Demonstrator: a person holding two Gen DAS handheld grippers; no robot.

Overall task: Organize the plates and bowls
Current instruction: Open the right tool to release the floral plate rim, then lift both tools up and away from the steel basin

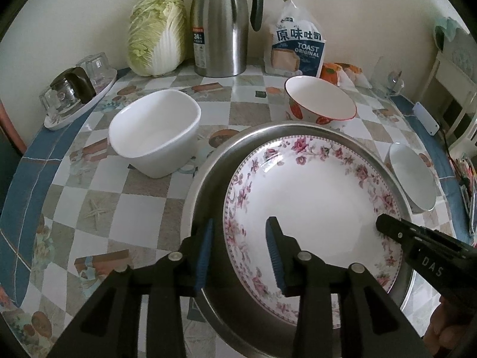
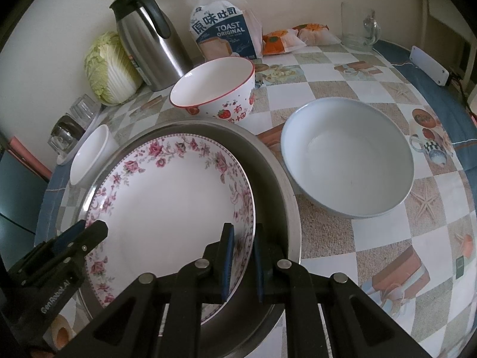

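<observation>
Right gripper sits nearest the lens, jaws narrow and clamped on the rim of the floral plate at its 4 o'clock edge, one pad inside the rim, one outside. Left gripper stands part open astride the same plate's rim at 8 o'clock; pads not pressing, left pad over the steel basin wall. Plate lies inside the basin, tilted against its wall. From the basin: white square bowl at 10 o'clock, strawberry bowl at 12, pale blue bowl at 3, all apart on the checkered table. At the back wall: cabbage, steel thermos, toast bag. Upturned glasses on a tray at far 10 o'clock.
</observation>
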